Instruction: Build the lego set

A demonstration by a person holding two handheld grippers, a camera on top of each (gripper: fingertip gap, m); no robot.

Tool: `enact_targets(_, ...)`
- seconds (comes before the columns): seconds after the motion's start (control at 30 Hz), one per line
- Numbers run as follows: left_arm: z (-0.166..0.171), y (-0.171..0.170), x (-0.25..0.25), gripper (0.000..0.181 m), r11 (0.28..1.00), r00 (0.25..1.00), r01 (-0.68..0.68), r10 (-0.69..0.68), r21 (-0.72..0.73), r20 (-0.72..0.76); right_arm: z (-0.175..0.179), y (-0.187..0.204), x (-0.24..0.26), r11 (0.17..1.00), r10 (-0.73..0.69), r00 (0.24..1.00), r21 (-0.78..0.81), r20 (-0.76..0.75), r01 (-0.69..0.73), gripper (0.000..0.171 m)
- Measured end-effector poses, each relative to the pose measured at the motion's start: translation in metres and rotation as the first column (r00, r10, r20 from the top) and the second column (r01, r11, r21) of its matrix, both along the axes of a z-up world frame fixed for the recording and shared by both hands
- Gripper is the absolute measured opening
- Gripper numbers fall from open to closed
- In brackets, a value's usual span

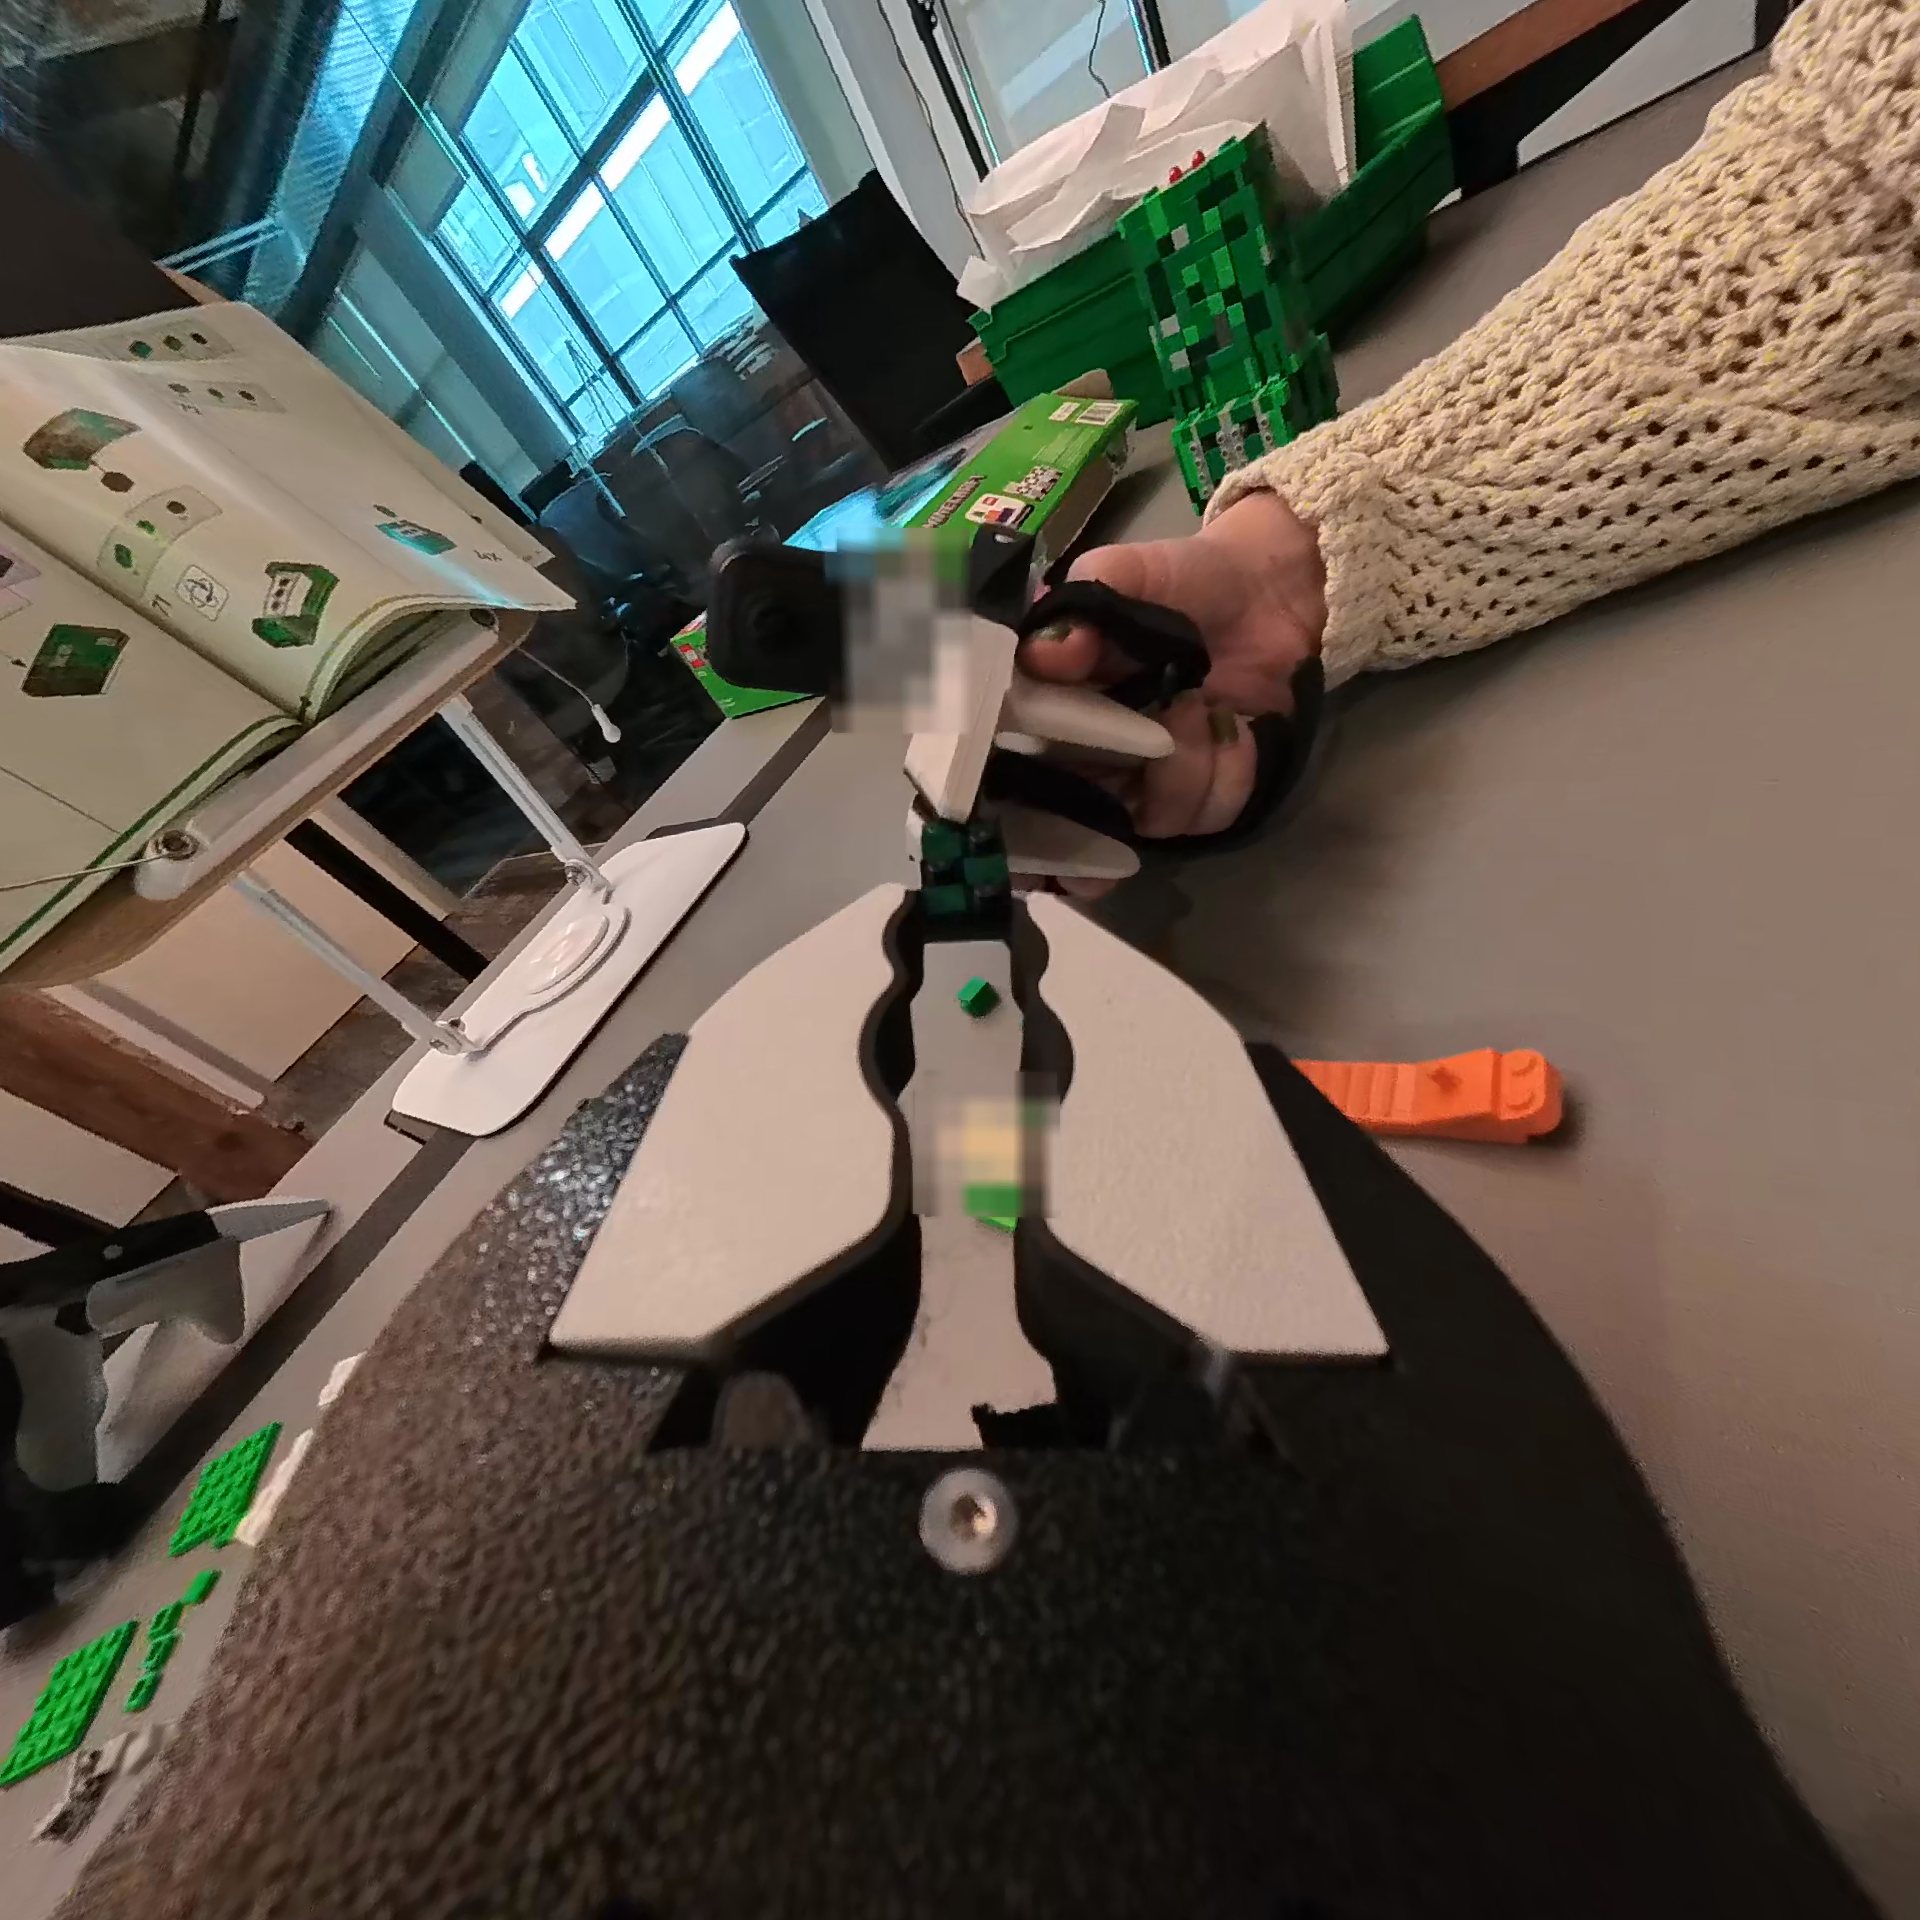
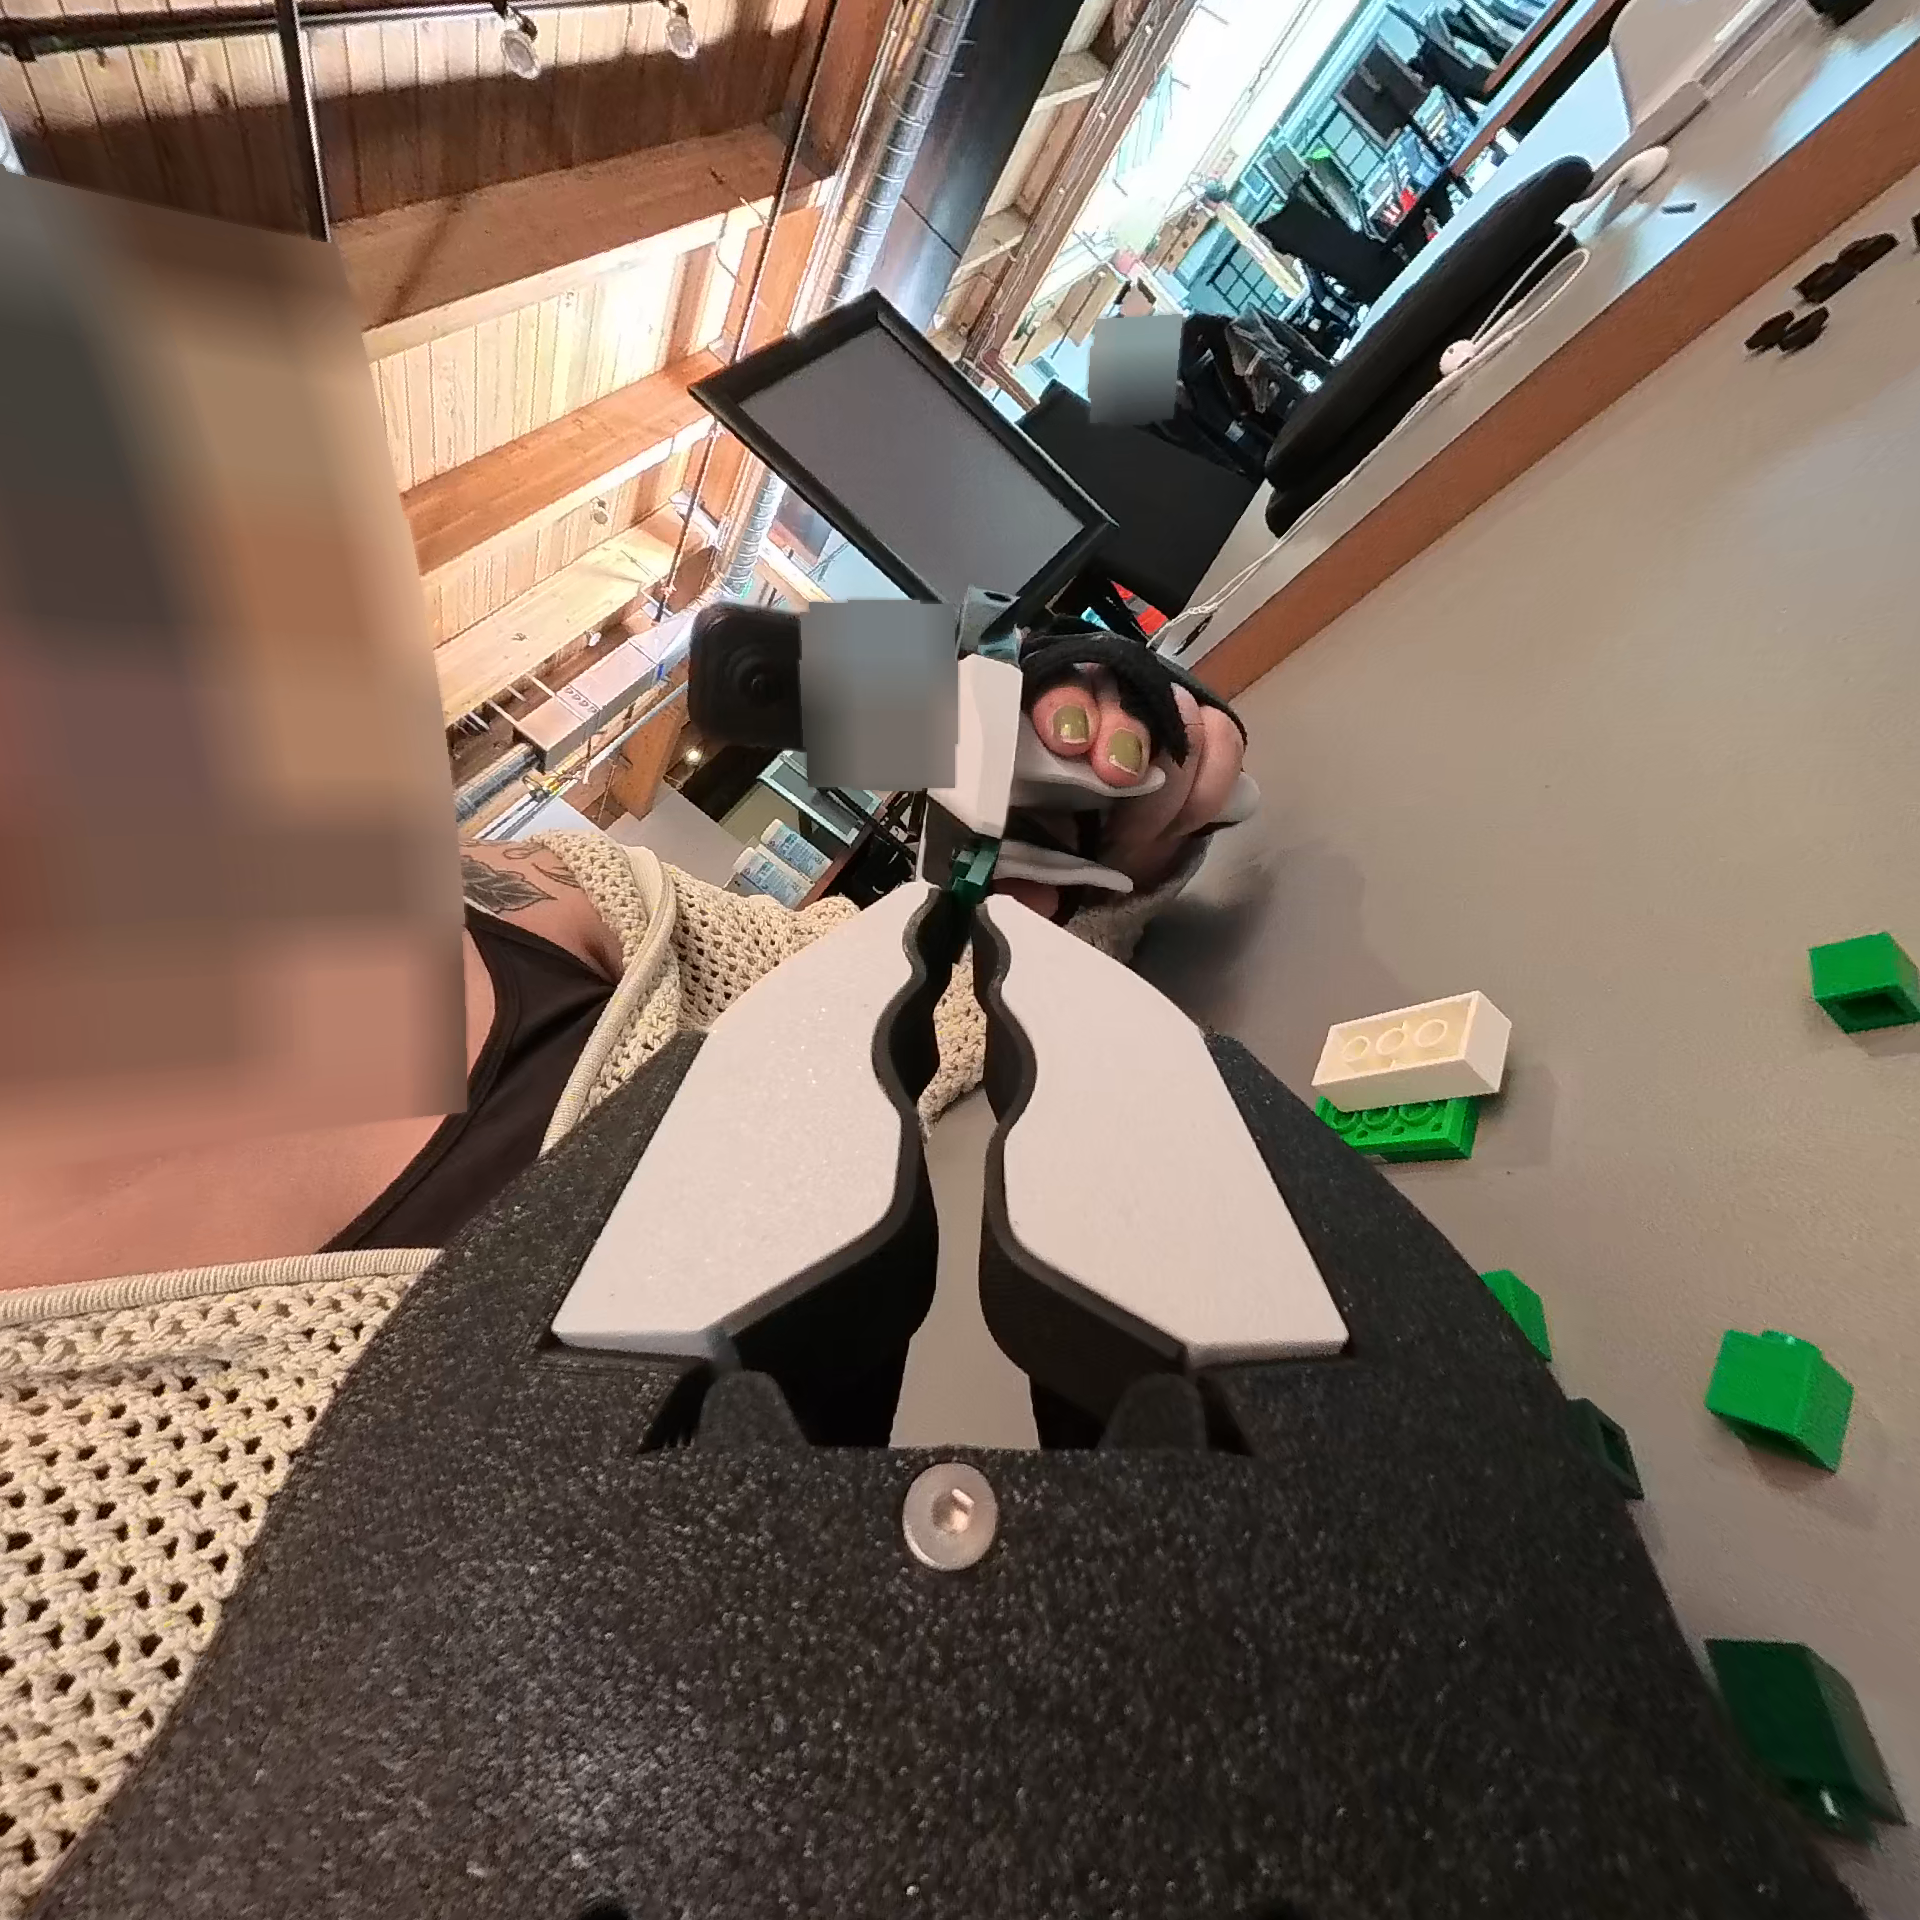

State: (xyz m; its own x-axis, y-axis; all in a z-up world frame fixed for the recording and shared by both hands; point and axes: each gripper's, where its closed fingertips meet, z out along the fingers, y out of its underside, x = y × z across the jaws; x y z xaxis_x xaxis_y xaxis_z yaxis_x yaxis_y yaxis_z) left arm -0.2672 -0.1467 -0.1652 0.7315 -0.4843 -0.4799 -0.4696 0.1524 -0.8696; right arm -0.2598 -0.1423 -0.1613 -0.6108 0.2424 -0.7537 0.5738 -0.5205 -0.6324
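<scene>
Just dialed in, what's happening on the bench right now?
A person is building a lego set with hand-held tongs. The left tongs and right tongs meet tip to tip, both shut on a small dark green brick assembly. An orange brick separator and a finished green figure sit on the grey table.

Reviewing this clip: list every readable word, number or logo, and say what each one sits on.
I do not transcribe writing, so this lists only what bears it.
On the instruction booklet: small printed step numbers beside diagrams.
On the green box: a printed logo and small print, partly blurred.
On the white brick: embossed stud marks, too small to read.
</scene>
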Motion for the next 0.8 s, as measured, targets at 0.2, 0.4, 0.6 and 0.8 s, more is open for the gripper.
enact_targets(0.2,-0.003,0.0,0.0,0.016,1.0,0.999,0.002,-0.002,-0.008,-0.034,-0.002,-0.001,0.0,1.0,0.004,1.0,0.011,0.01,-0.004,0.003)
enact_targets(0.4,0.003,0.002,0.0,0.016,1.0,1.0,-0.019,0.019,0.006,0.015,0.002,0.002,-0.001,1.0,-0.01,1.0,-0.018,-0.005,0.01,0.003)
enact_targets(0.6,0.001,0.011,0.002,0.04,0.996,0.997,-0.074,0.074,0.041,-0.005,0.0,-0.001,-0.001,1.0,-0.003,1.0,-0.003,-0.002,0.003,0.003)
enact_targets(0.8,0.001,0.012,0.004,0.018,0.994,0.996,-0.081,0.083,0.069,-0.021,0.0,-0.002,-0.001,1.0,-0.004,1.0,0.0,-0.002,0.004,0.003)
